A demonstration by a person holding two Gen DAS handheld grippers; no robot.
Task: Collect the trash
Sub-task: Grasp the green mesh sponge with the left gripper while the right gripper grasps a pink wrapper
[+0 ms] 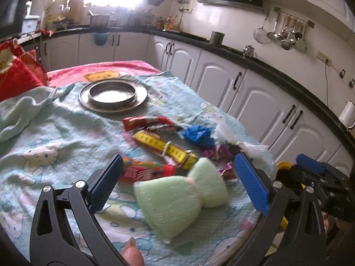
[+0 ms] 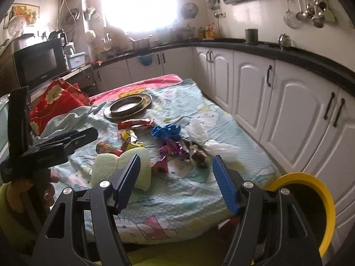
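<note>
**Friend:** Where were you with the rubbish at that point?

**Me:** Nothing picked up yet. My left gripper (image 1: 177, 168) hung with its jaws spread and nothing between the pads, over the pale green sponge (image 1: 177, 197). My right gripper (image 2: 176, 170) was spread just as wide and empty too, nearer the table's front edge.

**Friend:** And the trash itself?

**Me:** All in a heap on the cartoon-print cloth (image 1: 55, 137), in front of the metal plate (image 1: 113, 94). A red wrapper (image 1: 148, 123), a yellow one (image 1: 164, 147), a crumpled blue scrap (image 1: 197, 135), a purple foil piece (image 2: 172, 148) and white plastic (image 2: 213, 146). The yellow-rimmed bin (image 2: 319, 199) sat low to my right, beside the table.

**Friend:** What worried you?

**Me:** Mostly the sponge. It lay touching the wrappers, right under my left jaws, so I judged a careless close would have caught it instead of trash. I couldn't tell whether it even counted as rubbish.

**Friend:** Anything else?

**Me:** The cloth was loose and rumpled. Pads coming down too low could have pinched a fold and dragged the whole heap, maybe the plate with it. The foil and plastic looked light and slippery, so a shallow grip might have let them drop short of the bin. And my two grippers were close together, so reaching for the same pile risked knocking them against each other.
</note>
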